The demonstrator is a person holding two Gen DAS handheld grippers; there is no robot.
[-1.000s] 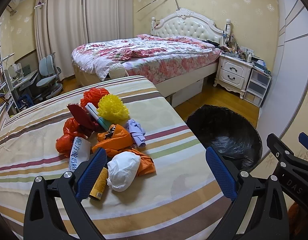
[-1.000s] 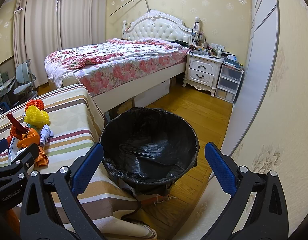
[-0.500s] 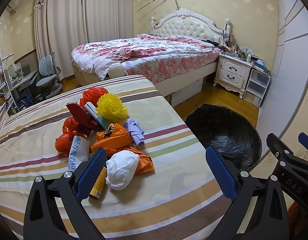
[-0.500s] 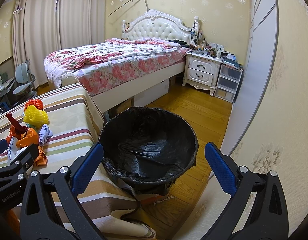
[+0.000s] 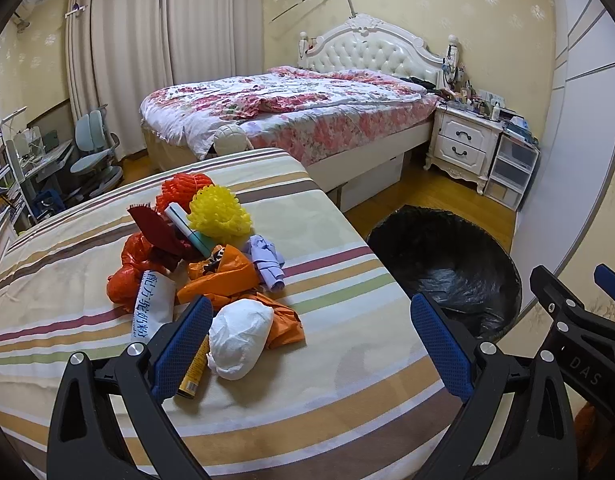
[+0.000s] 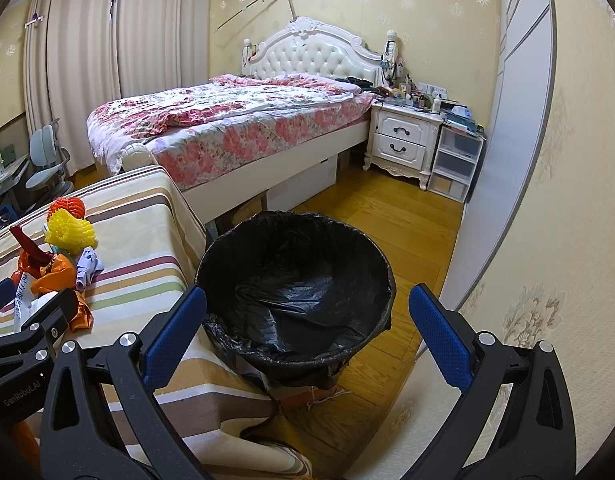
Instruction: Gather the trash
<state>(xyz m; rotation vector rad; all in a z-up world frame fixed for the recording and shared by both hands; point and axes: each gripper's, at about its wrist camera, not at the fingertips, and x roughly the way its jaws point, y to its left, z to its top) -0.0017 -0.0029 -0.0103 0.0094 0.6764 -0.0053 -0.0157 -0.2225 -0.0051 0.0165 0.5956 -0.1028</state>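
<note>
We held the left gripper wide open over the striped table, gripping nothing; its left pad sat just beside a white wad at the near edge of the trash pile. Our right gripper, also wide open and empty, hung above the black-lined bin standing beside the table.

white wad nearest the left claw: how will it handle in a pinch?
The white wad looks like crumpled paper, so probably light and squashy. It will likely compress rather than slip. It rests against the orange bag, which may drag along.
</note>
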